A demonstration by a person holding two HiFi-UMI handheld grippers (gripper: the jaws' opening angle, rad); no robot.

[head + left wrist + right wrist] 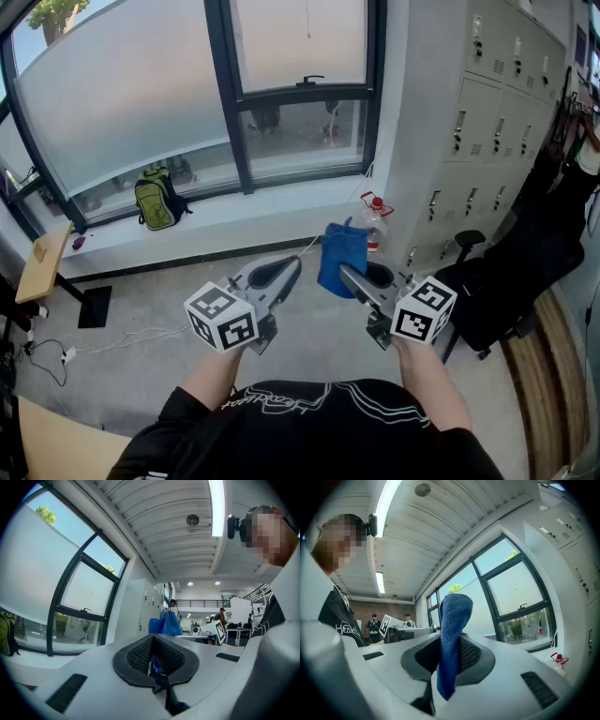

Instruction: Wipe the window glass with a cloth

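The window glass (122,84) runs across the far wall in dark frames and also shows in the left gripper view (28,559) and the right gripper view (520,592). A blue cloth (339,253) stands up from my right gripper (351,275), which is shut on it well short of the window. In the right gripper view the cloth (452,616) is pinched between the pads of that gripper (450,644) and sticks out past them. My left gripper (286,268) hovers beside it, shut with nothing held (153,639). The cloth (165,625) shows just beyond its tips.
A spray bottle (375,219) with a red top stands below the window's right end. A green backpack (157,200) leans on the sill. Grey lockers (487,103) line the right wall, with a black chair (525,272) before them. A wooden table (42,262) is at the left.
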